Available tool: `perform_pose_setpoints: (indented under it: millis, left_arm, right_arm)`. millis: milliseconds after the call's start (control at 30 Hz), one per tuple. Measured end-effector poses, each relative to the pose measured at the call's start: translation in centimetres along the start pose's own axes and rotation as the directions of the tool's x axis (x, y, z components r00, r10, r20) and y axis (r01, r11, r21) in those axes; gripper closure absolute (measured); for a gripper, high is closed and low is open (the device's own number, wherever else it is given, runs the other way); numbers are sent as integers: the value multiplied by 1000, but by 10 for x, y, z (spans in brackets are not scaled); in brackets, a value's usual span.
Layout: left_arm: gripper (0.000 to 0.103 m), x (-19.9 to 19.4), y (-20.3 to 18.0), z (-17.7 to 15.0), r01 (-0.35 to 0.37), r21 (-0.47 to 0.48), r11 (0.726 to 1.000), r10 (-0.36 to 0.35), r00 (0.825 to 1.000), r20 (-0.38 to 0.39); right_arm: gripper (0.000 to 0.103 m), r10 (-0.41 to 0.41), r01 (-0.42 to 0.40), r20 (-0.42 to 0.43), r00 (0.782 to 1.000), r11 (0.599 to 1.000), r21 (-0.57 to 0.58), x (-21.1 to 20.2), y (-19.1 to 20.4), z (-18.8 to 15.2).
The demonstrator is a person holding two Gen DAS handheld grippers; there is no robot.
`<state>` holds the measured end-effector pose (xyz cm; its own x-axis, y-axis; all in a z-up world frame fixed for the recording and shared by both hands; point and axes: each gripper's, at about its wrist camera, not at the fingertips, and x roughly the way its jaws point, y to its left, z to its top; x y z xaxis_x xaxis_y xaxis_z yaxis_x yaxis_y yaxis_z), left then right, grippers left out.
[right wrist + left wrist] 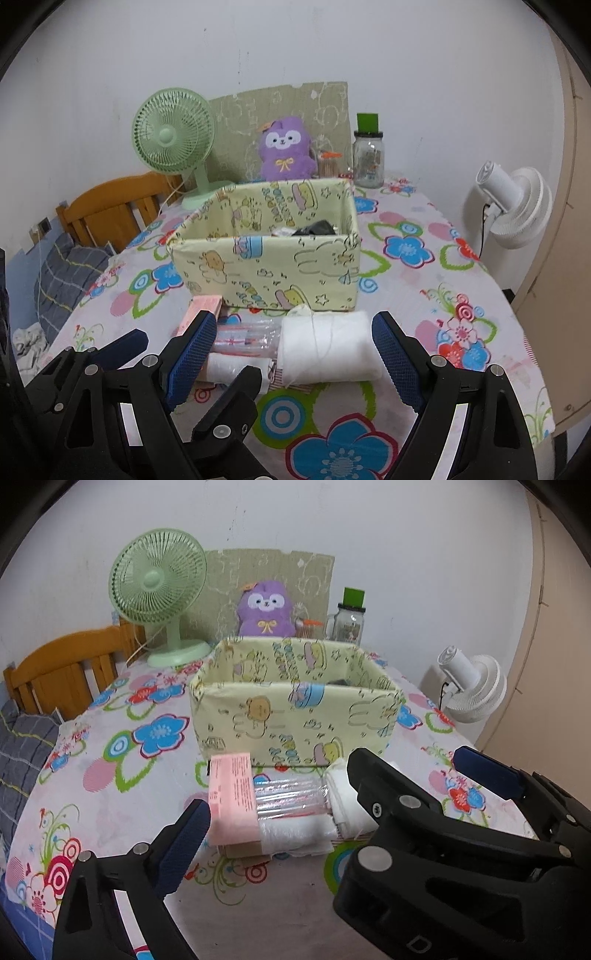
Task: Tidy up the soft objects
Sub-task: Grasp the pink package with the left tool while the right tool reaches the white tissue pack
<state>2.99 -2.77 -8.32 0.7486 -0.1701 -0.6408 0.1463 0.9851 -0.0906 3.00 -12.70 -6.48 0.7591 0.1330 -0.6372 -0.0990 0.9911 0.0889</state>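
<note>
Through my left wrist camera, I am holding my left gripper point(273, 808) wide, gripping nothing, around the pink-labelled packet point(236, 797) and its crinkly clear wrap, at 6 o'clock of the yellow fabric box point(295, 716). My right gripper's black frame is crowding in at 3 o'clock; I judge the two could collide, or slick plastic could slip.

Through my right wrist camera, I am keeping my right gripper point(293, 354) wide and empty around the white folded cloth point(328, 347), soft, pillowy, with a loose thread that could snag. It is lying just before the box, on the flowered tablecloth point(406, 288).
</note>
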Motion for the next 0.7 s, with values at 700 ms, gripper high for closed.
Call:
perform_pose_setpoints:
  millis: [700]
  left_arm:
    - [11, 47, 29, -6, -92, -42, 995, 87, 991, -105]
  right_arm:
    - [15, 3, 2, -128, 992, 999, 37, 56, -8, -10]
